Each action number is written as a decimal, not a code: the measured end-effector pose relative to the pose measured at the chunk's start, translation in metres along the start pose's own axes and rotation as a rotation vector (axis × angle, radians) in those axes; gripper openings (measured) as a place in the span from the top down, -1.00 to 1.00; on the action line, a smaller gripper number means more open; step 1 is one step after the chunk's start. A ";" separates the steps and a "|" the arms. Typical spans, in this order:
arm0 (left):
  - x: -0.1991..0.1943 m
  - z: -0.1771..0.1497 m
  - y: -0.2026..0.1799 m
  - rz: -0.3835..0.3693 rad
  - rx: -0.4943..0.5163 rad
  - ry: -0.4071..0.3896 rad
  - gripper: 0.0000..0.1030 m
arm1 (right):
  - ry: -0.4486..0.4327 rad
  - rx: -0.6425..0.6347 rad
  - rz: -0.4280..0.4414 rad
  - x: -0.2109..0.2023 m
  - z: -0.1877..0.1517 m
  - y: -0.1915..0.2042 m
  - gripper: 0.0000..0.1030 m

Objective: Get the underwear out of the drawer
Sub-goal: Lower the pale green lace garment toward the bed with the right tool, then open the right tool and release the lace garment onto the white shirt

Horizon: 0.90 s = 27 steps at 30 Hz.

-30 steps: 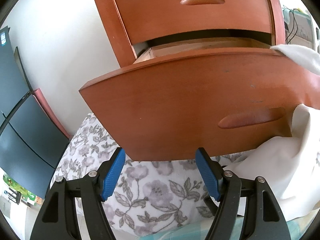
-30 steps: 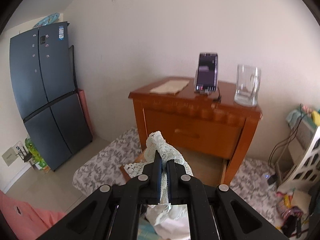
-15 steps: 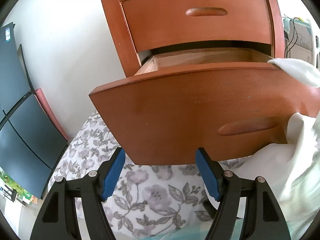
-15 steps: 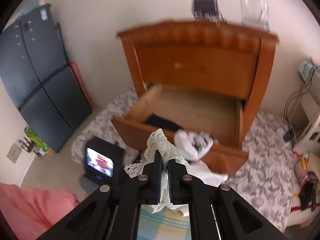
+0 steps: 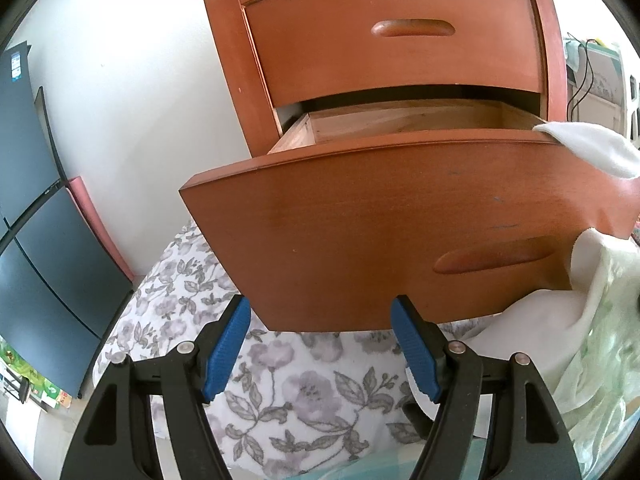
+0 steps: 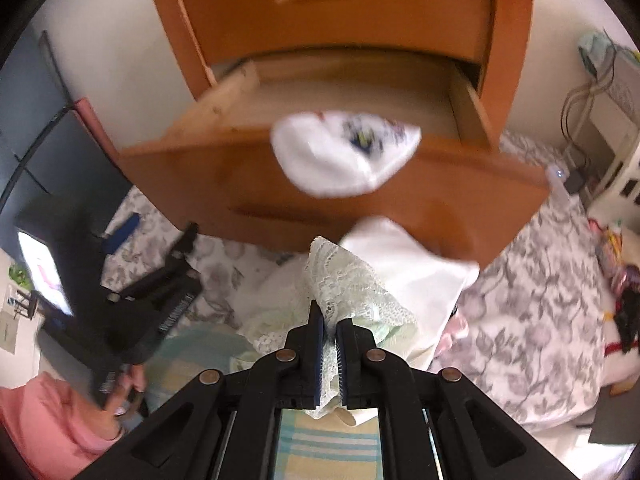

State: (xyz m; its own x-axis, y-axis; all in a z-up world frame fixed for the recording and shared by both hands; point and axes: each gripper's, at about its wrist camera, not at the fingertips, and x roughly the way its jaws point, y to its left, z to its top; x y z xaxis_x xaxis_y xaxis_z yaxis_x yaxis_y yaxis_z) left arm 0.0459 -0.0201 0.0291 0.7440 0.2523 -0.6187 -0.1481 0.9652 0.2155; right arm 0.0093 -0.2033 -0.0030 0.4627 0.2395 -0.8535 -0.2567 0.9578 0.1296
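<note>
The right gripper (image 6: 329,330) clamps pale green lace underwear (image 6: 348,284). The left gripper (image 5: 320,344) stands released, empty. A white printed garment (image 6: 344,152) drapes the open wooden drawer (image 6: 240,176) at 12 o'clock.

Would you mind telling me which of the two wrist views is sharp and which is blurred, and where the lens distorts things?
Left wrist view: sharp, evenly lit; fisheye bows the open drawer front. Right wrist view: motion-smeared, especially the white garment draped over the drawer's front edge; the lace underwear clamped in the right gripper stays crisp.

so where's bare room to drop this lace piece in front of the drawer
Free: floral bedding right of the white cloth pile, and floral bedding left of the open drawer by the left gripper. Crowded: directly under the right gripper, where cloths are heaped.
</note>
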 end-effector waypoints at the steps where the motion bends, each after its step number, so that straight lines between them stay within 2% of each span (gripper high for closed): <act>1: 0.000 0.000 0.000 -0.001 0.000 0.000 -0.43 | 0.005 0.010 -0.010 0.004 -0.002 -0.001 0.85; 11: 0.004 0.000 -0.002 -0.004 0.007 0.012 -0.43 | 0.083 0.031 -0.056 0.042 -0.018 -0.008 0.85; 27: 0.007 0.000 -0.007 -0.008 0.041 0.029 -0.43 | 0.116 0.043 -0.069 0.071 -0.024 -0.012 0.85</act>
State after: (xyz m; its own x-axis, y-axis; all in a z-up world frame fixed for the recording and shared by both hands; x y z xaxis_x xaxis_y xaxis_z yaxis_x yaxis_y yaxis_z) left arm 0.0521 -0.0251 0.0233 0.7260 0.2475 -0.6416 -0.1154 0.9636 0.2411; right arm 0.0245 -0.2015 -0.0769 0.3761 0.1554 -0.9134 -0.1902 0.9778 0.0881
